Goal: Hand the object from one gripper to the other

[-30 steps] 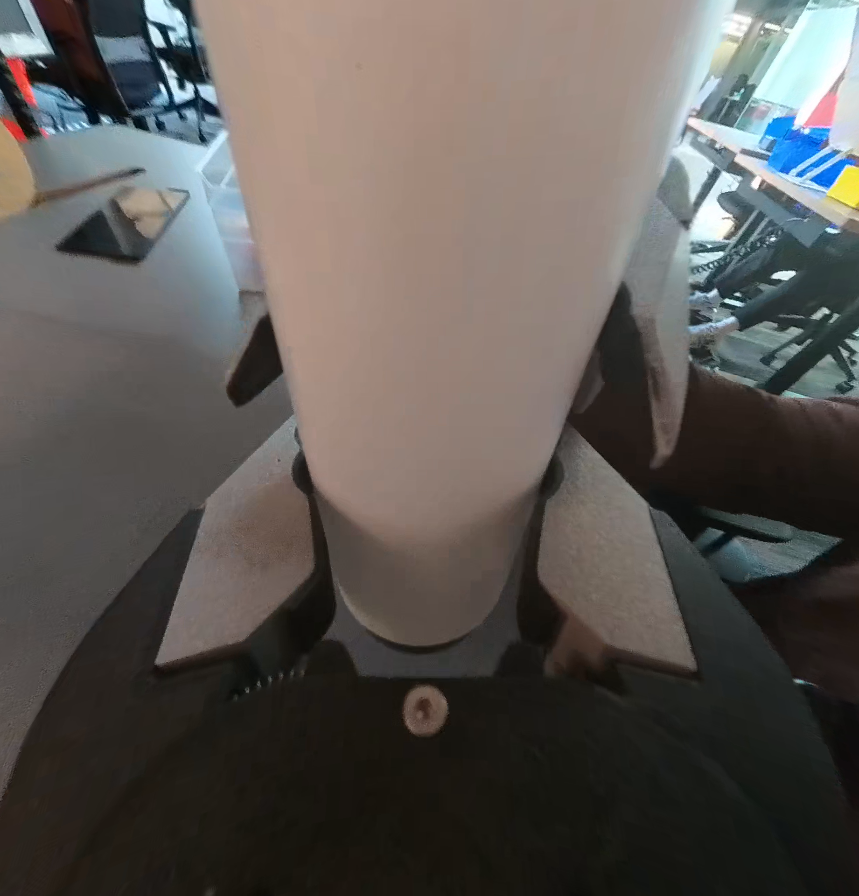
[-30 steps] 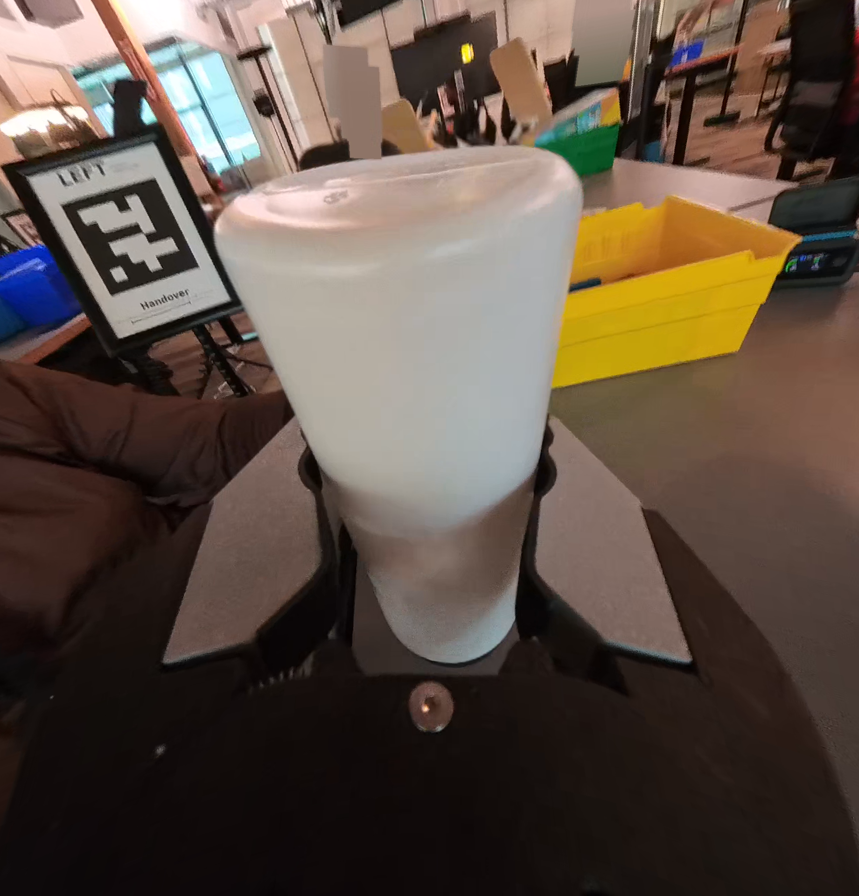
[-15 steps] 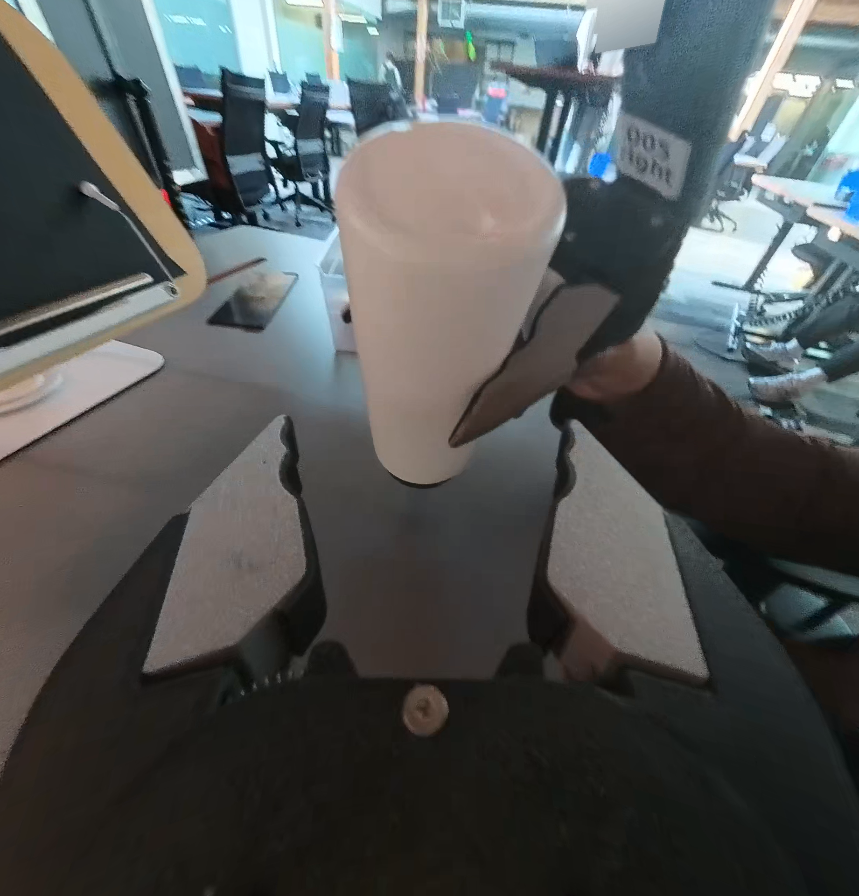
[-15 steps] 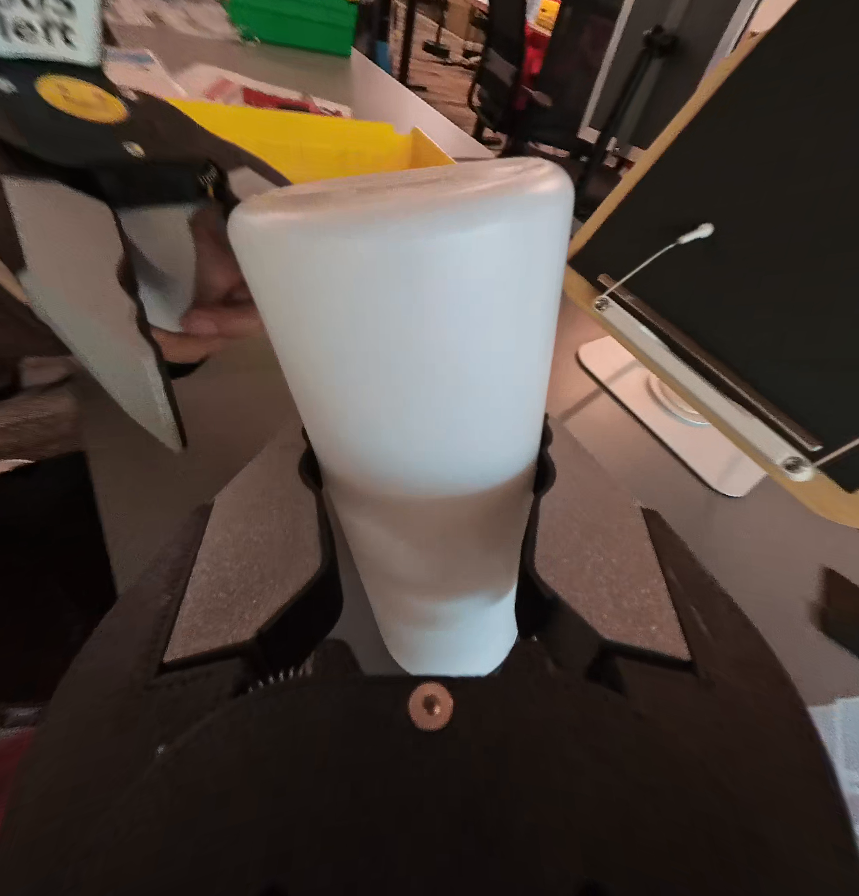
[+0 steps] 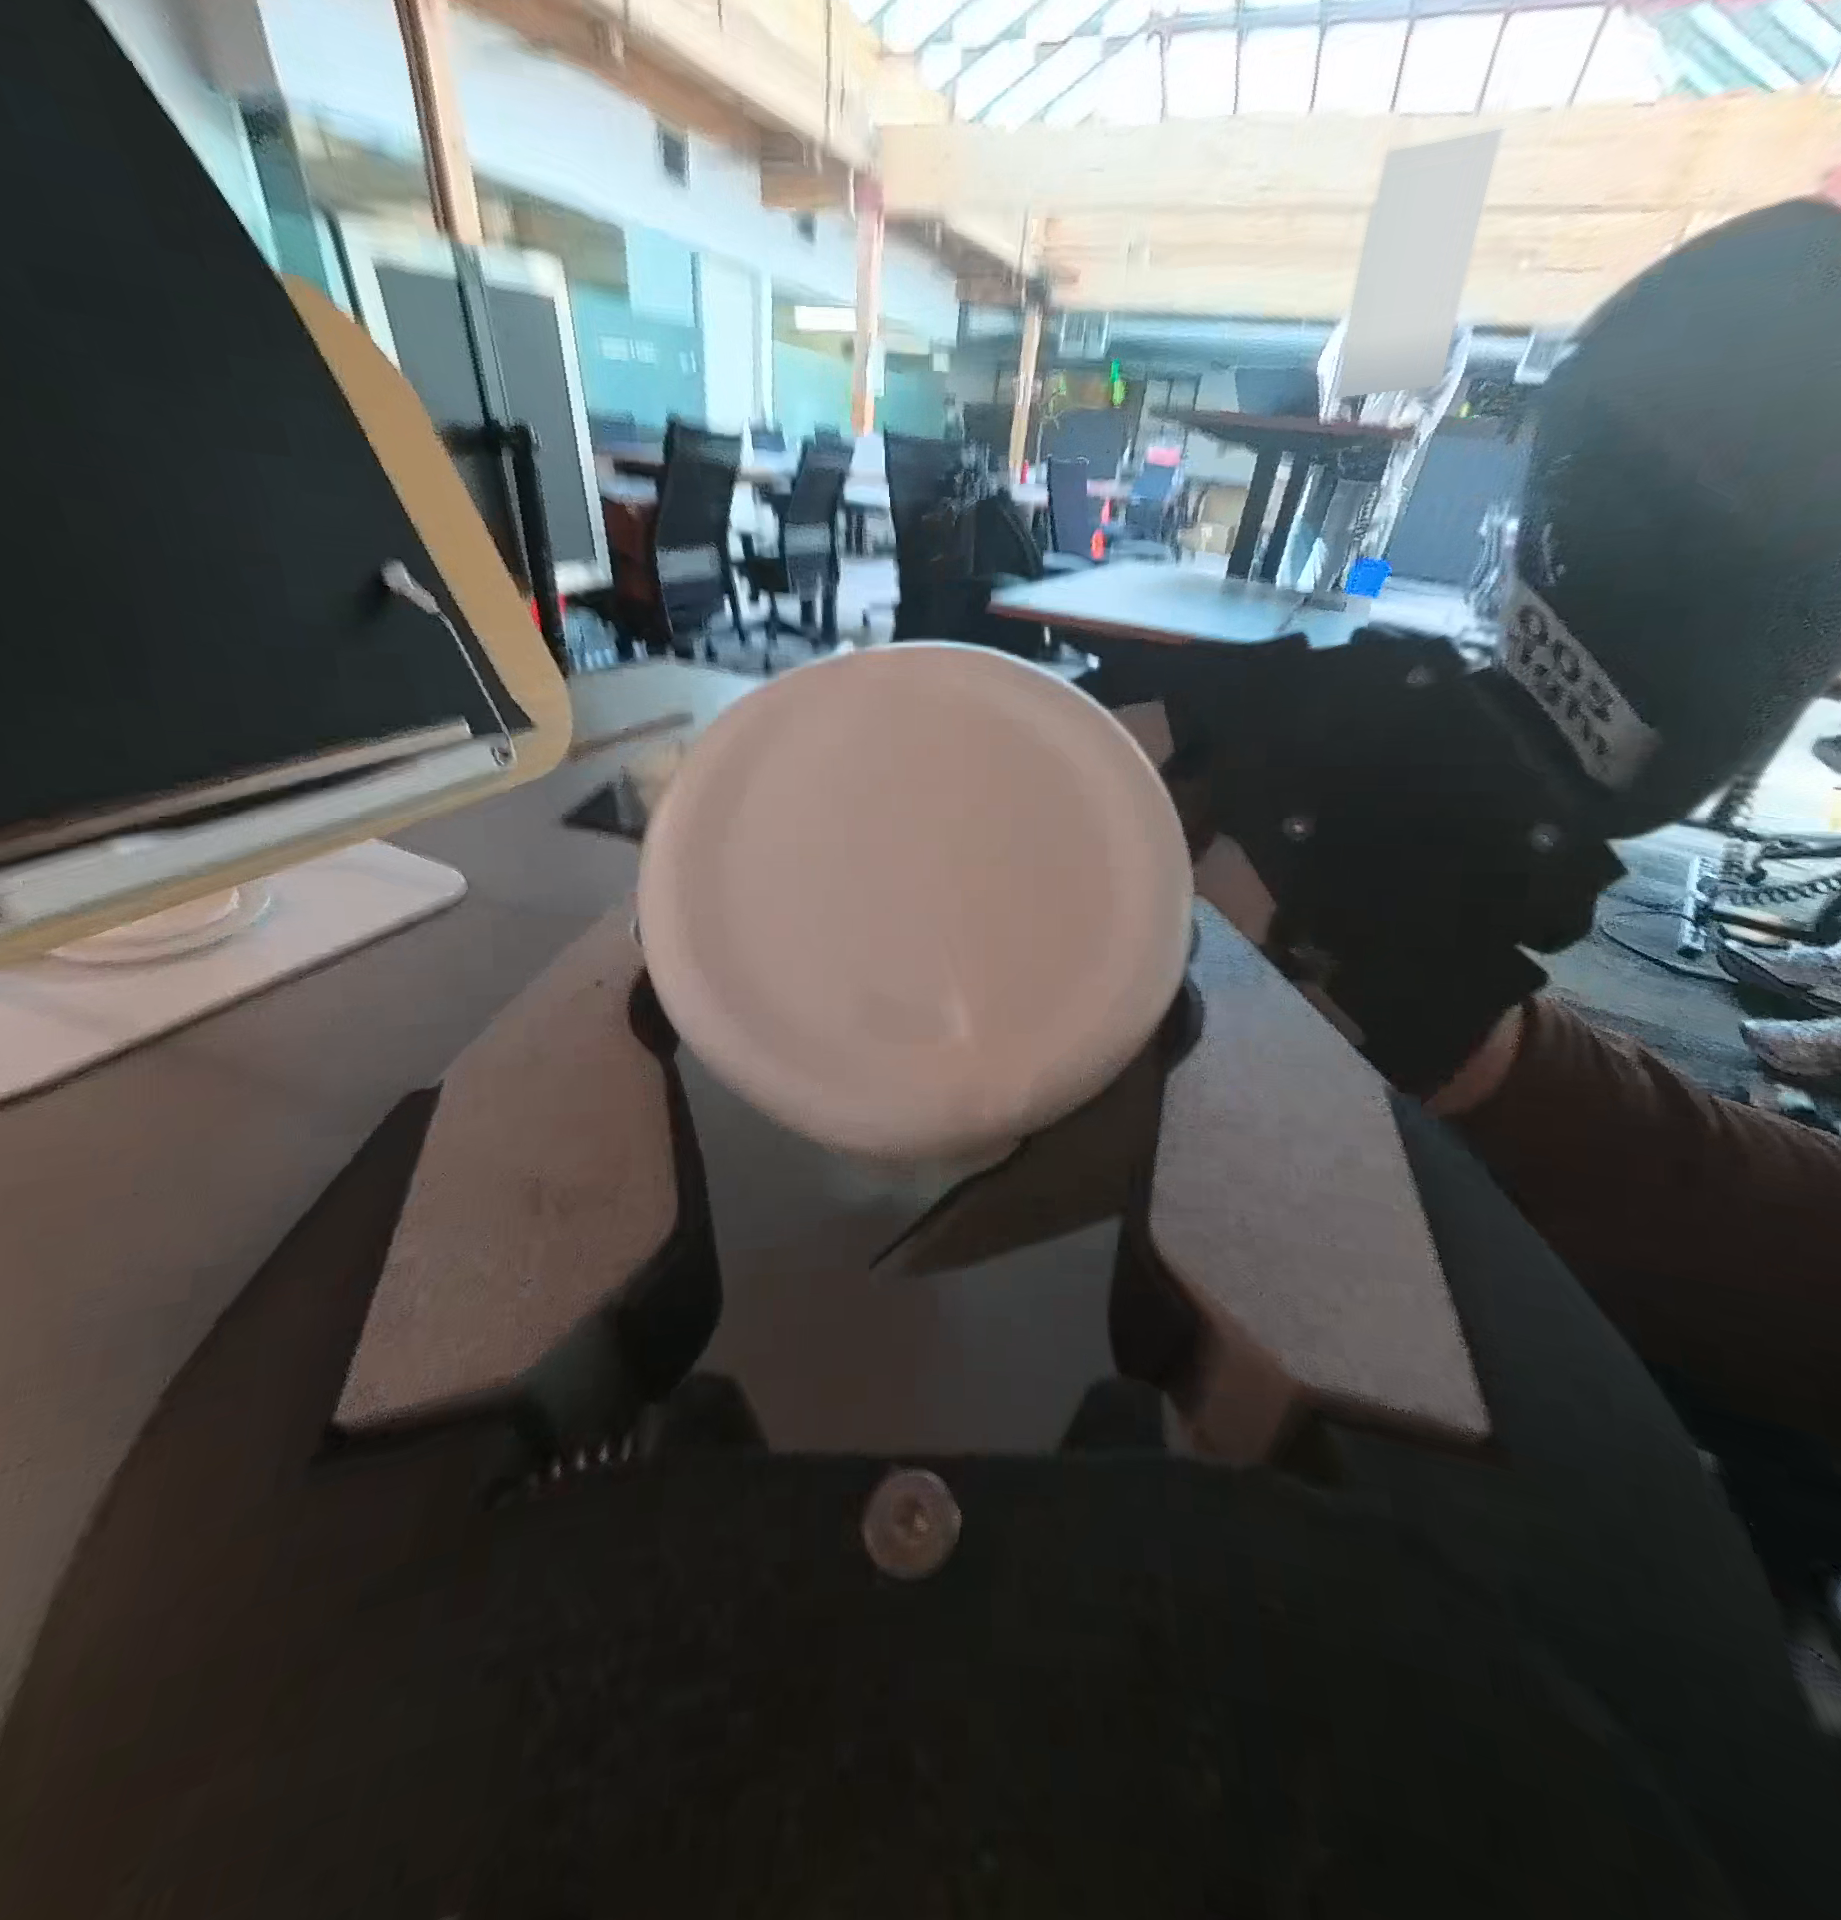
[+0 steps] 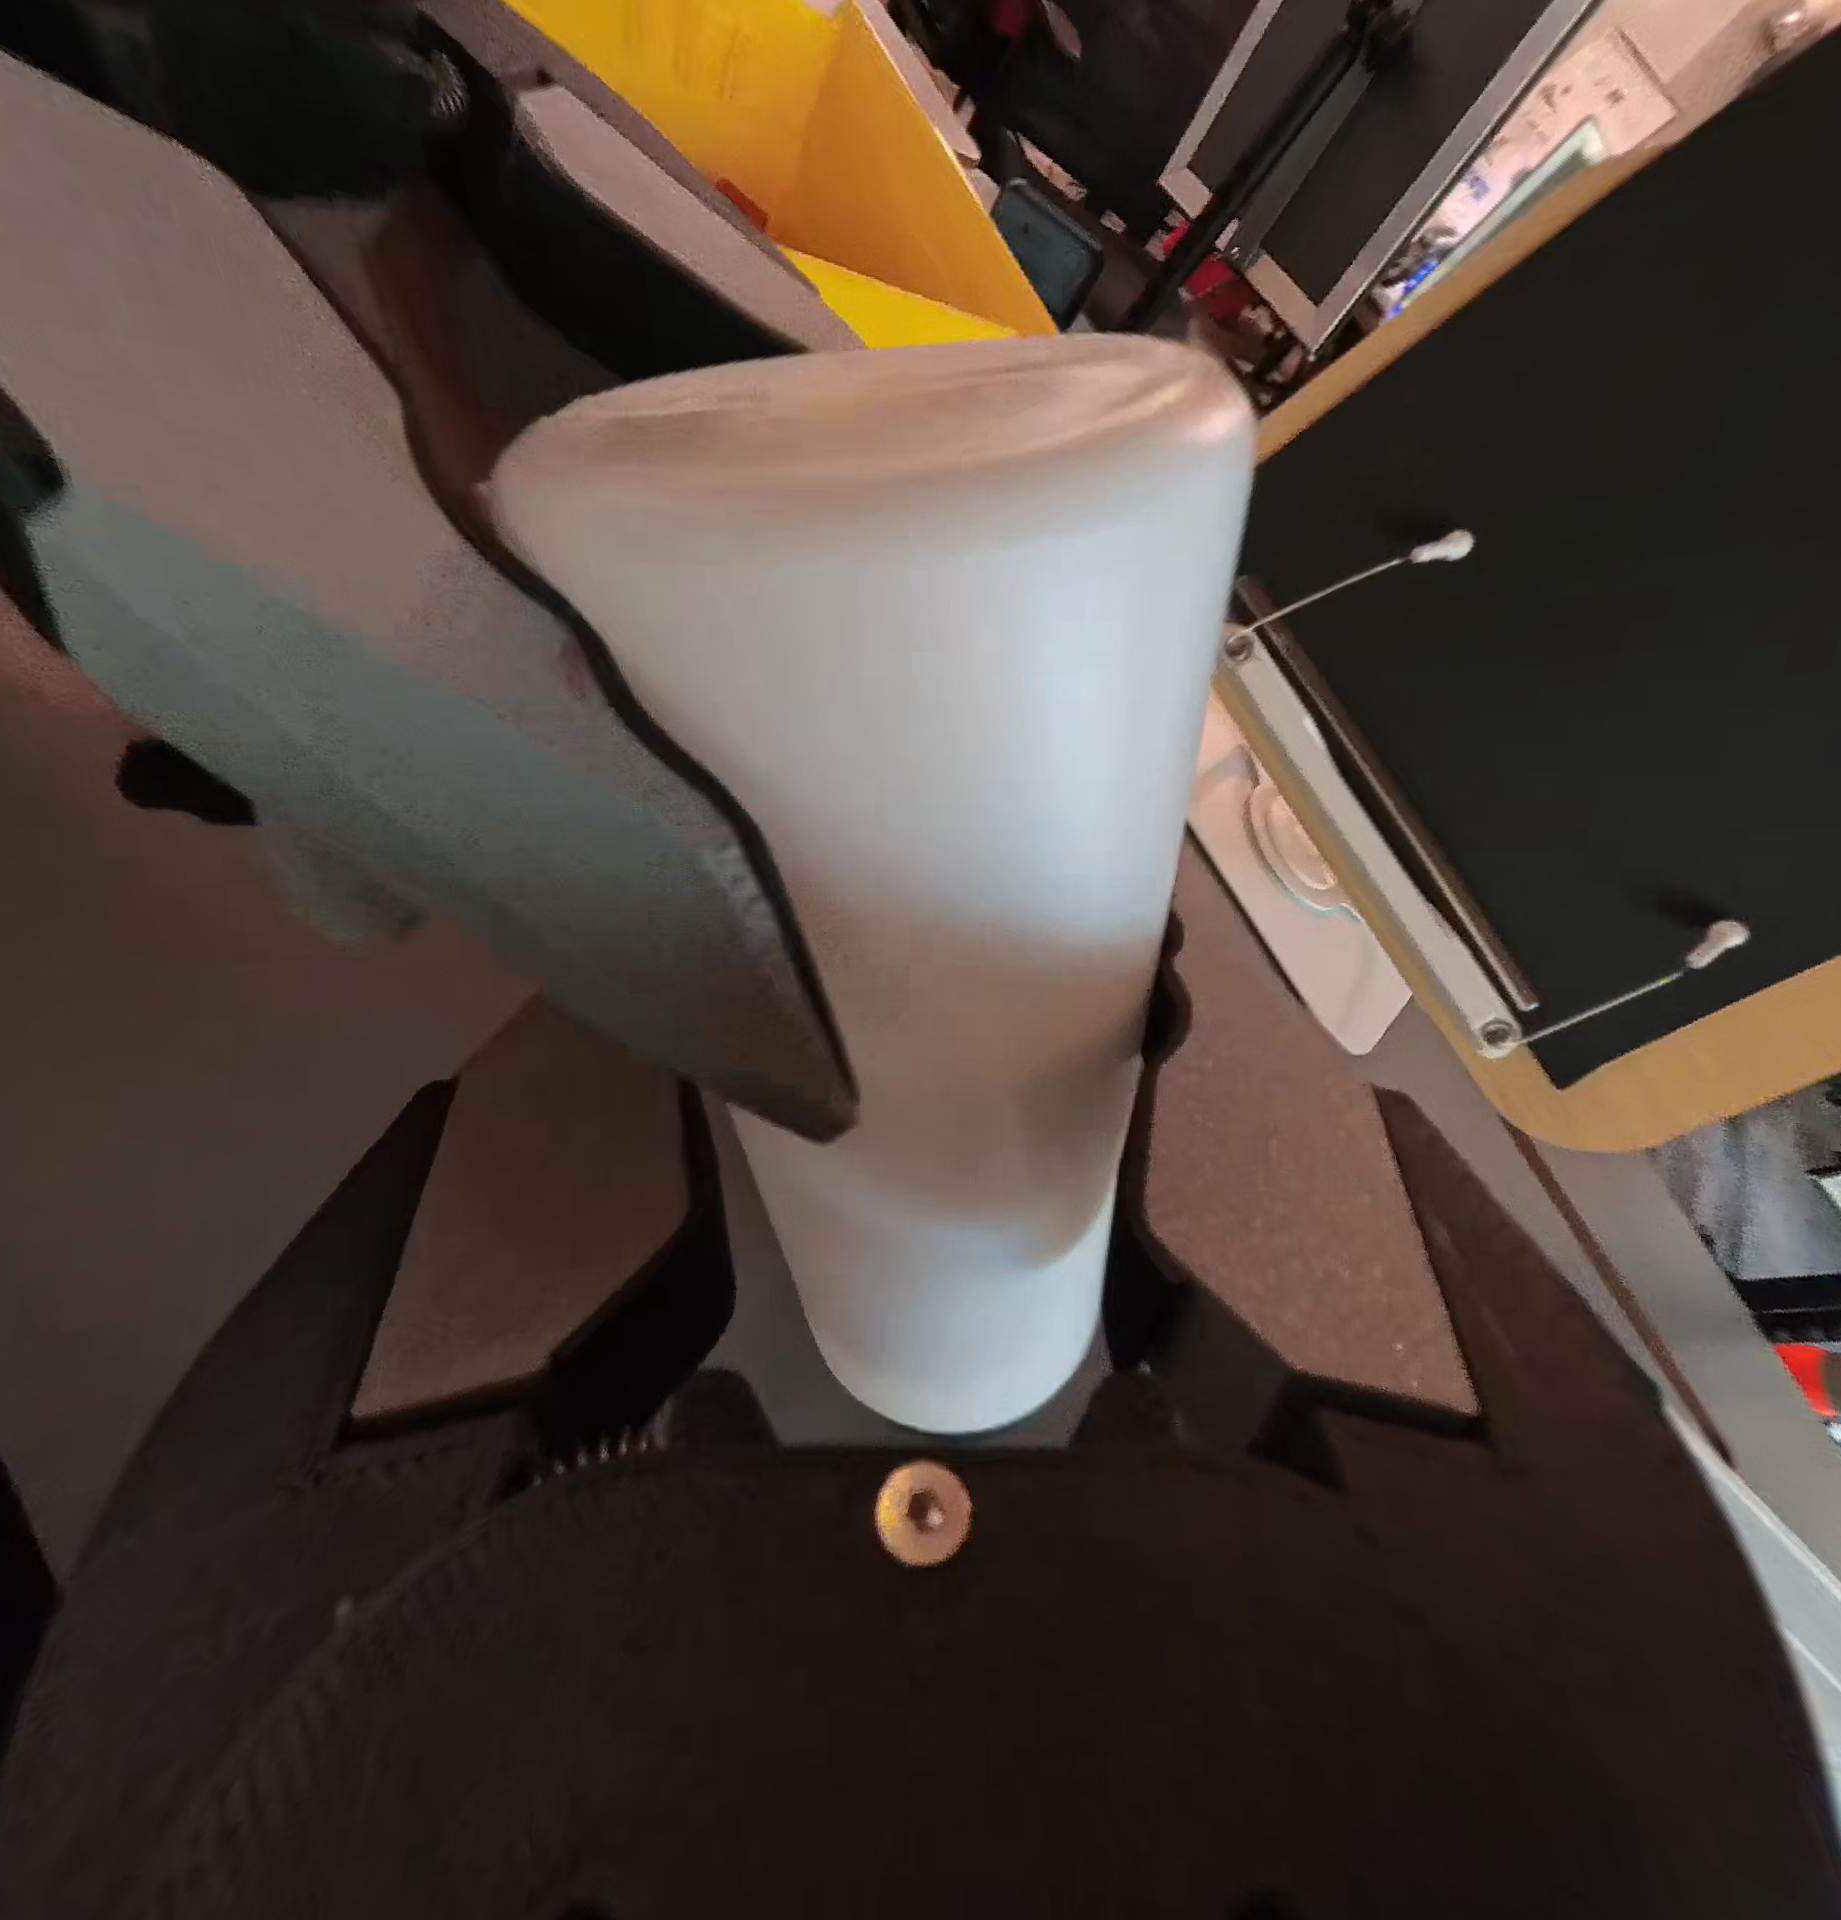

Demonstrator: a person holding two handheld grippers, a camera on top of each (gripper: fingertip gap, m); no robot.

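Observation:
A white bottle [image 5: 916, 904] points end-on at the left wrist view, and only its round end face shows there. My left gripper [image 5: 916, 997] is shut on the bottle near that end, with a fingertip pressed to each side. In the right wrist view the bottle [image 6: 947, 779] runs away from the camera. My right gripper [image 6: 926, 987] is shut on its near end. One left finger [image 6: 428, 779] lies across the bottle's left side. The black right gripper [image 5: 1415, 831] shows at the right of the left wrist view.
A black board with a wooden frame [image 5: 168, 468] stands on a white base on the grey table [image 5: 168, 1195]; it also shows in the right wrist view [image 6: 1622, 520]. A yellow bin [image 6: 843, 156] lies behind the bottle. A brown sleeve [image 5: 1674, 1195] is at the right. My hands' fingertips stand some 5 cm from each other.
One second ago both grippers held the bottle. Half a second ago the left had let go and drawn back. Now it has closed on the far end. The right stayed shut.

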